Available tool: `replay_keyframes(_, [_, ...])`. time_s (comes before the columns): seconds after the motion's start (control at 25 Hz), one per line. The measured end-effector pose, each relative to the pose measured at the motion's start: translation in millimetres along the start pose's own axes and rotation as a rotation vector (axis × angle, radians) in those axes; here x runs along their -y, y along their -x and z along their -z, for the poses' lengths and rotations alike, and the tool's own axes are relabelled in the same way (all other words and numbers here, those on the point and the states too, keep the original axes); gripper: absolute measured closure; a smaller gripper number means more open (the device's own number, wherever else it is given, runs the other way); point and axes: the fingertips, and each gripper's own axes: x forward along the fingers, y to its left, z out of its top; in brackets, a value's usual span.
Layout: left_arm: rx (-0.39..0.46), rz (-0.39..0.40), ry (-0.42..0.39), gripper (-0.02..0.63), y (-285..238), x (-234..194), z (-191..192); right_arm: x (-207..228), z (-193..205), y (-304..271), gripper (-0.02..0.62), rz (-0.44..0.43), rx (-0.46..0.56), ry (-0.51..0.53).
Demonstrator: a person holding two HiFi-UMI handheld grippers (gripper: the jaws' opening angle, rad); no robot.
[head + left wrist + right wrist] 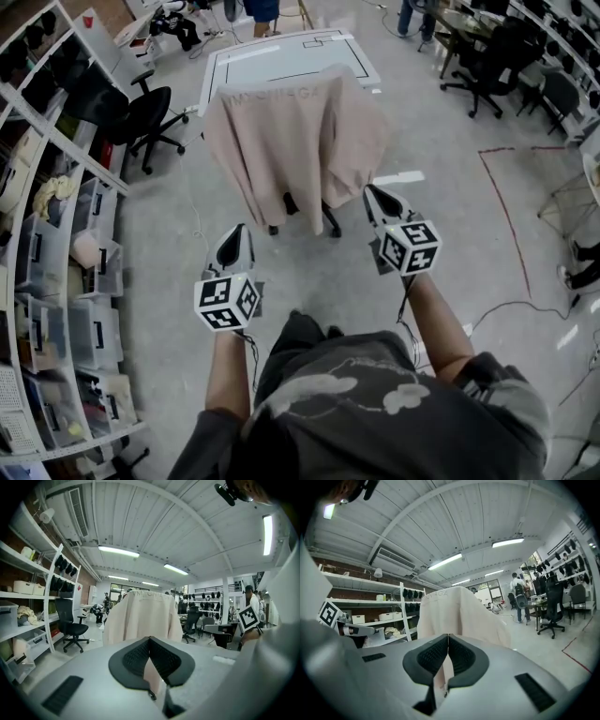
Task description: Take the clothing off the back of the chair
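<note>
A beige garment (295, 141) hangs over the back of a chair and hides most of it; only the black wheeled base (330, 228) shows below the hem. My left gripper (238, 229) is shut and empty, a short way in front of the garment's lower left. My right gripper (369, 190) is also shut and empty, with its tip close to the garment's lower right hem. In the left gripper view the garment (140, 616) stands ahead beyond the shut jaws of the left gripper (149, 639). In the right gripper view the garment (457, 613) rises just past the shut right gripper (448, 637).
Shelving with storage bins (56, 253) runs along the left, with a black office chair (141, 122) beside it. A white table (281, 56) stands behind the draped chair. More office chairs (487, 66) stand at the far right. Red tape (506, 216) and a cable (511, 305) lie on the floor.
</note>
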Motion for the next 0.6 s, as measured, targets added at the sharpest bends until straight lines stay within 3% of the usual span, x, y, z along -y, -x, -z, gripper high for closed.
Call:
replay_keyframes(0.08, [0.012, -0.006, 0.002, 0.606, -7.9, -9.8, -5.8, 3.4, -4.3, -11.3, 0.596, 0.010, 0.006, -0.004])
replay_keyframes(0.32, [0.049, -0.011, 0.022, 0.604, -38.1, -39.2, -23.2, 10.8, -14.5, -43.5, 0.340, 0.033, 0.021, -0.018])
replay_keyframes(0.48, [0.064, -0.012, 0.020, 0.597, -59.5, -52.6, -33.8, 22.7, -22.5, -68.5, 0.242, 0.070, 0.020, -0.012])
replay_keyframes(0.6, [0.092, 0.002, 0.038, 0.471, -76.8, -63.5, -45.9, 31.3, -32.0, -86.6, 0.221, 0.092, 0.024, -0.016])
